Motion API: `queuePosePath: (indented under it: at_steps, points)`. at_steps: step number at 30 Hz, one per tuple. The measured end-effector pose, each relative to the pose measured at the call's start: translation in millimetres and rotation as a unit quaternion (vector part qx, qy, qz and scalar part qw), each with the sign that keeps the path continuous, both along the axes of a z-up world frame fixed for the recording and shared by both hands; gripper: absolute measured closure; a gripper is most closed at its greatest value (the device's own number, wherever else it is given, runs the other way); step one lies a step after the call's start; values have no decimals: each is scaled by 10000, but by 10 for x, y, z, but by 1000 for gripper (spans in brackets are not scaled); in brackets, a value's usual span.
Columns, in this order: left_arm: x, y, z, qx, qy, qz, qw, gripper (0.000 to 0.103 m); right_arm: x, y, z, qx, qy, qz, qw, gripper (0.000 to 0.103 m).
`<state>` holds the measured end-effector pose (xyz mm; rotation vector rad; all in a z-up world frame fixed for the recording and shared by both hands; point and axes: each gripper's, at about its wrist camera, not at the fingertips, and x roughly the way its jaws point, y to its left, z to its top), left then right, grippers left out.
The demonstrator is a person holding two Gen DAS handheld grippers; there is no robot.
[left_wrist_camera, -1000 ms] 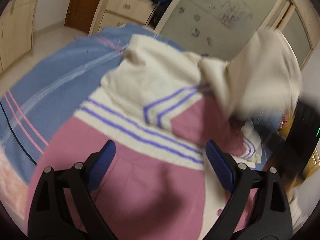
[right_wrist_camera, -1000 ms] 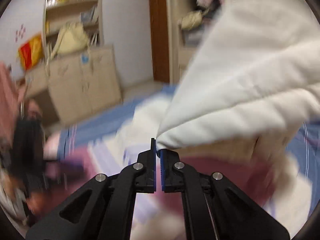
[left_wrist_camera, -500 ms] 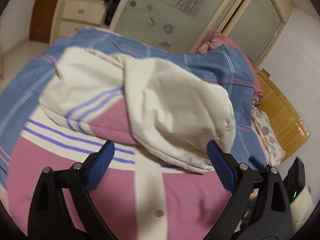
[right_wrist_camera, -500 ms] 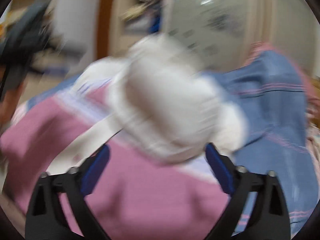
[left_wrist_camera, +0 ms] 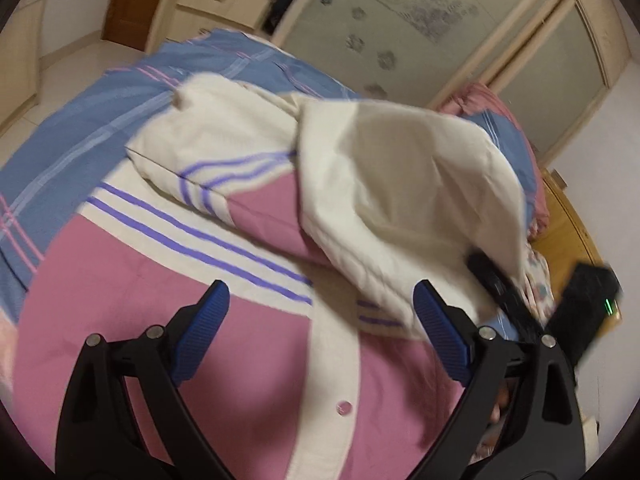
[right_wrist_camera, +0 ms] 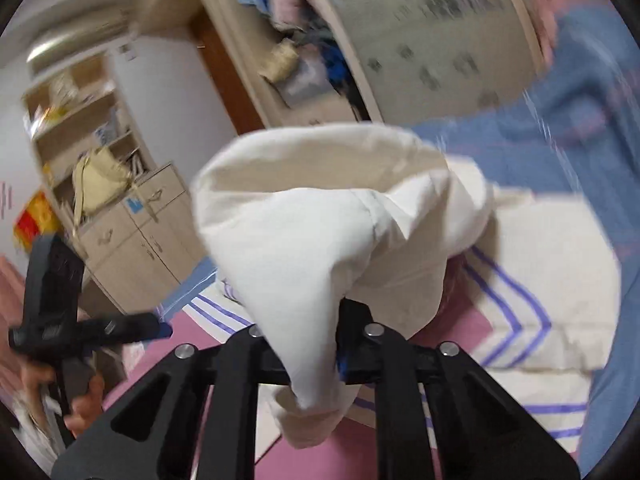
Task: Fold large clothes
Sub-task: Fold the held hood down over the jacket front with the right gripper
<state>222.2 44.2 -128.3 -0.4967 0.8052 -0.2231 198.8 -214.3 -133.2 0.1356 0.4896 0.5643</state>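
A pink and cream jacket (left_wrist_camera: 180, 340) with purple stripes lies spread on the blue striped bed sheet (left_wrist_camera: 80, 132). Its cream hood (left_wrist_camera: 400, 184) is raised over the jacket's right side. My left gripper (left_wrist_camera: 320, 292) hovers open above the pink front, with nothing between its fingers. My right gripper (right_wrist_camera: 316, 344) has its jaws closing, and a bunched fold of the cream hood (right_wrist_camera: 312, 232) is pinched between them and drapes over the fingers. From the left wrist view the right gripper (left_wrist_camera: 500, 288) shows as a dark blur under the hood's edge. The left gripper (right_wrist_camera: 92, 328) appears at the left of the right wrist view.
A wardrobe with frosted sliding doors (left_wrist_camera: 420, 32) and a set of drawers (left_wrist_camera: 212, 4) stand beyond the bed. A wooden headboard (left_wrist_camera: 572, 232) is at the right. A shelf unit over cabinets (right_wrist_camera: 120, 216) stands across the floor. A person's hand (right_wrist_camera: 84, 400) holds the left gripper.
The right gripper held cream fabric, let it drop onto the jacket with jaws wide, and now grips the hood again, lifted. The left gripper stayed open and shifted slightly.
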Motion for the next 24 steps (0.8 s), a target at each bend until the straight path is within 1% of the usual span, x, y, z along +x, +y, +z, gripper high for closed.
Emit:
queuePosePath:
  at_steps: [1,2,3,5,6,7,8,9,11,12,13,14,15,16,17,18,19,20,21,22,23,24]
  points:
    - [4,58,54,140,-84,163,9997,9,-103,124,-22,-215,-96,124,9996,88]
    - [14,87,98,250,-143,256,9993,9,-160,250,-84,-442,-95,260,9986,88]
    - [25,92,143,281,-204,271,9990,9,-252,432,-239,-889,42,356,9954,86]
    - [54,28,236,238,-312,143,9991,8,-312,619,-564,-1650,269,283,9855,78]
    - [65,-65,279,270,-395,7,9989,8,-383,680,-731,-2016,304,174,9788,66]
    - [73,-152,313,342,-465,-112,9983,8,-454,668,-798,-2067,262,93,9780,48]
    - [75,-268,345,470,-545,-251,9971,8,-536,602,-807,-1954,250,-10,9804,39]
    - [73,-353,373,619,-624,-371,9954,8,-579,520,-787,-1771,295,-48,9837,25]
    - [80,-583,447,1001,-824,-556,9900,8,-704,247,-662,-1111,407,-109,9929,23]
    - [70,-689,490,1138,-932,-638,9871,9,-760,87,-584,-844,399,-228,9954,25]
    - [65,-818,545,1221,-1089,-830,9830,10,-784,-12,-525,-713,356,-367,9961,32]
    - [46,-922,591,1231,-1228,-1042,9792,18,-808,-147,-451,-606,312,-605,9958,35]
    - [36,-1046,641,1232,-1378,-1313,9740,24,-828,-285,-400,-533,305,-849,9945,39]
    - [33,-1186,678,1281,-1471,-1576,9680,34,-847,-400,-371,-470,306,-981,9936,42]
    - [64,-1312,685,1381,-1462,-1732,9641,42,-852,-543,-350,-316,346,-1121,9926,44]
    - [108,-1381,664,1431,-1393,-1795,9633,46,-864,-659,-344,-201,409,-1178,9920,45]
    - [221,-1435,589,1444,-1187,-1886,9641,50,-850,-763,-349,-57,530,-1264,9905,45]
    - [352,-1434,471,1460,-937,-1885,9666,59,-832,-832,-376,20,631,-1369,9886,45]
    - [495,-1382,319,1555,-675,-1754,9698,63,-849,-865,-406,52,695,-1443,9871,45]
    - [669,-1280,102,1731,-293,-1466,9735,69,-821,-917,-427,99,772,-1504,9856,45]
    - [818,-1136,-124,1734,97,-1217,9773,75,-833,-893,-478,136,805,-1508,9852,45]
    - [924,-991,-317,1553,406,-1069,9812,78,-834,-902,-498,176,833,-1481,9853,45]
